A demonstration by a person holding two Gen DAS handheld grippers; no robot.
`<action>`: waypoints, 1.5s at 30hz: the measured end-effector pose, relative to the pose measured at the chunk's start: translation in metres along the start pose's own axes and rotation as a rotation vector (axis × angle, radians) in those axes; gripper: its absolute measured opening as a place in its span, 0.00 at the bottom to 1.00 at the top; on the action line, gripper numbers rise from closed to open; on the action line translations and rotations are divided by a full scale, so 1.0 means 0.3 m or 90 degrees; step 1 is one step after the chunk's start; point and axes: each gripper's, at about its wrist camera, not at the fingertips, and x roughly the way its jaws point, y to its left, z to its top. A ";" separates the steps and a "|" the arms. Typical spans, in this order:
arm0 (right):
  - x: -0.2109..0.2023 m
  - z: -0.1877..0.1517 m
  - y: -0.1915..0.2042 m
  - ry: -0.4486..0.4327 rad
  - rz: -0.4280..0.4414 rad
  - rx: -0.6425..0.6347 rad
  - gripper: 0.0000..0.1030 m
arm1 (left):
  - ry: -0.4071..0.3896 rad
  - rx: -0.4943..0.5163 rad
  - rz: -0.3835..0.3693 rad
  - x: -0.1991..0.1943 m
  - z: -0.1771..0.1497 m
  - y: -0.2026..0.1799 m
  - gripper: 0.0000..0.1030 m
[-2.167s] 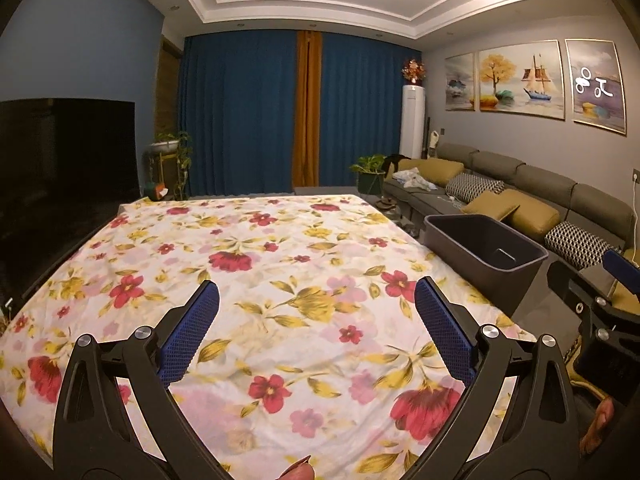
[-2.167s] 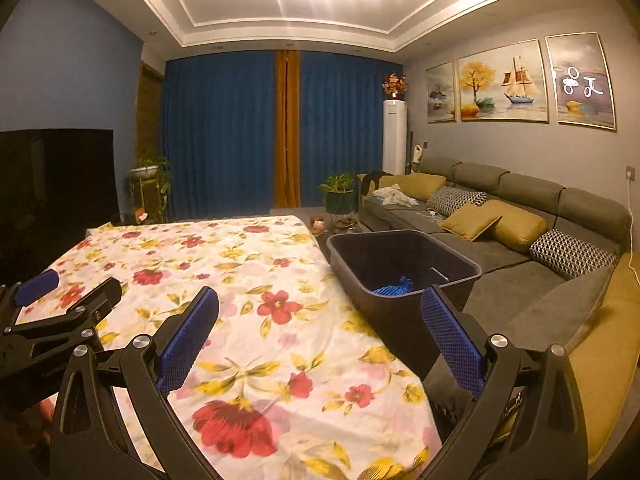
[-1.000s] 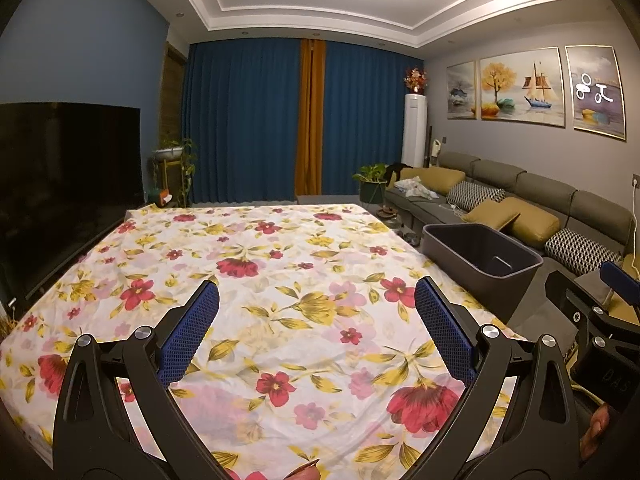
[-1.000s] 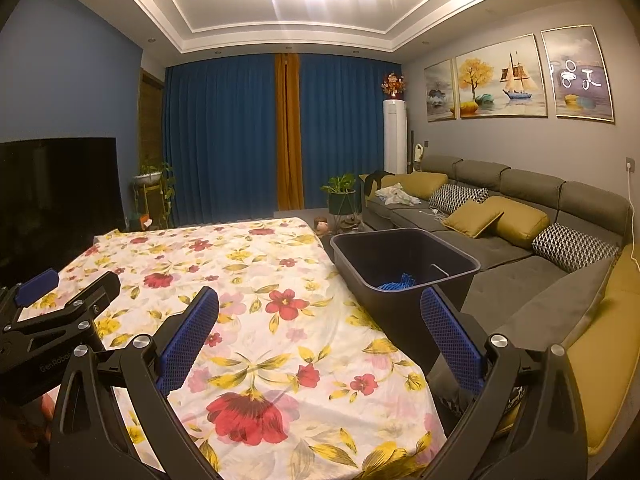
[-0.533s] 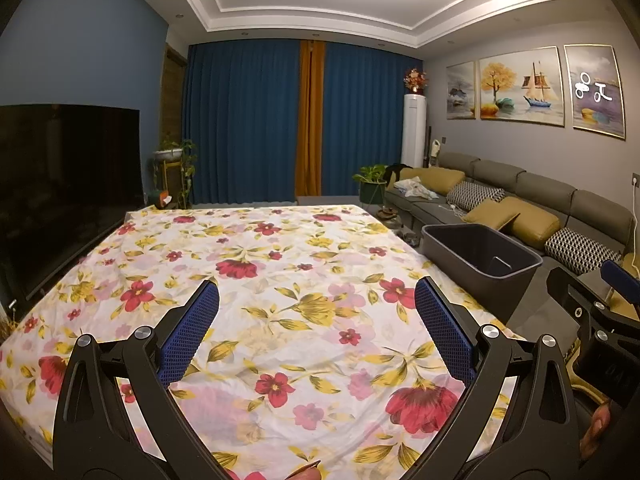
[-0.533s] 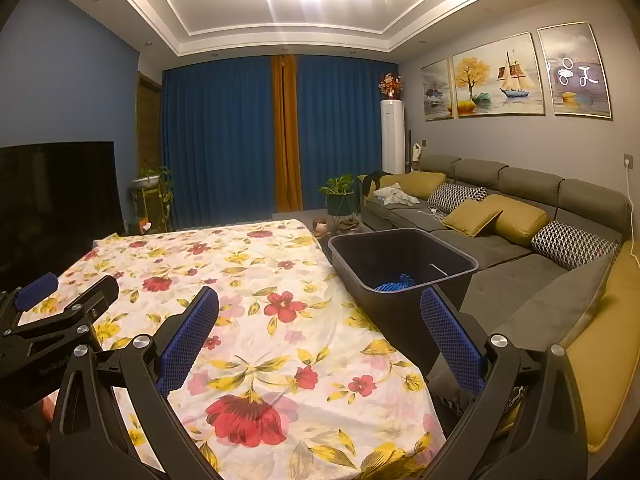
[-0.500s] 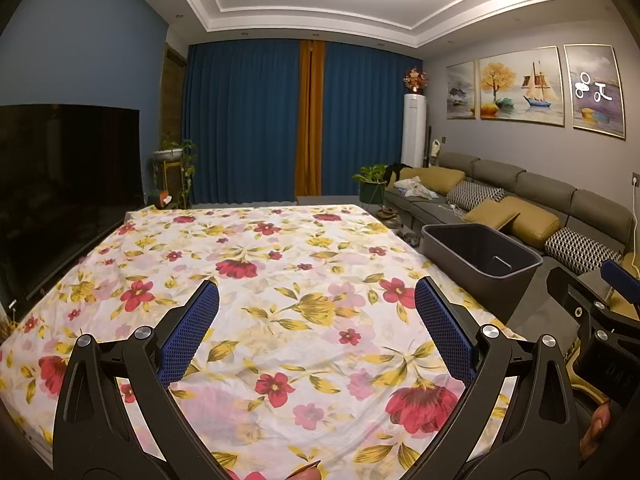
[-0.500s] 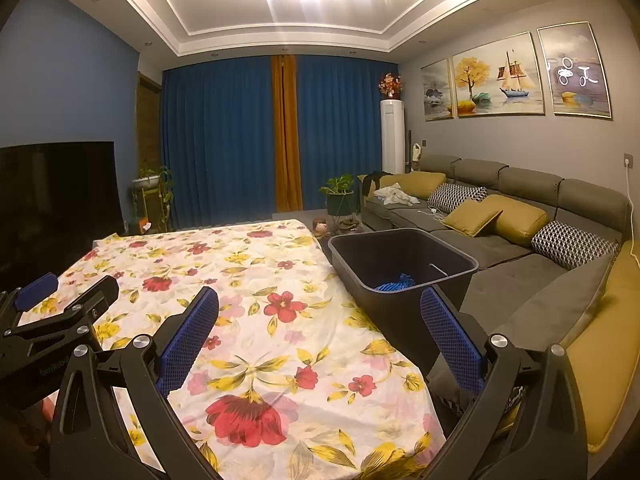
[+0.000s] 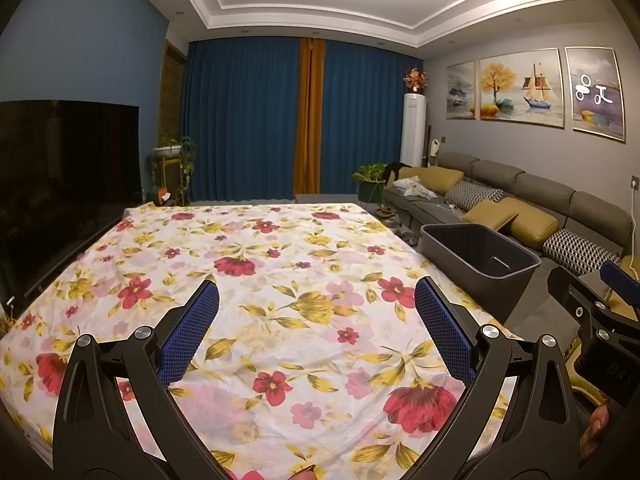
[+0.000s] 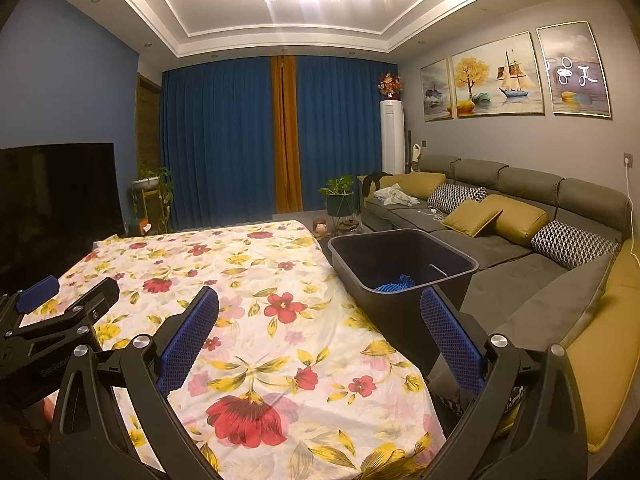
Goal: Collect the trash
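Left wrist view: the left claw (image 9: 316,308) hovers spread and empty above a floral-clothed desk (image 9: 256,264). The right claw (image 10: 320,314) is likewise spread, holding nothing. Just beside the desk's right edge stands a dark bin (image 10: 460,266) containing blue trash (image 10: 394,283).
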 end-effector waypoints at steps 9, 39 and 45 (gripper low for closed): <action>-0.002 0.008 0.003 -0.001 -0.002 0.005 0.95 | -0.001 -0.005 -0.003 0.000 -0.002 0.005 0.94; -0.003 0.010 0.003 -0.002 -0.004 0.006 0.95 | -0.002 -0.004 -0.004 0.000 -0.001 0.007 0.94; -0.004 0.010 0.002 -0.003 -0.005 0.007 0.95 | -0.003 -0.005 -0.004 -0.002 0.000 0.006 0.94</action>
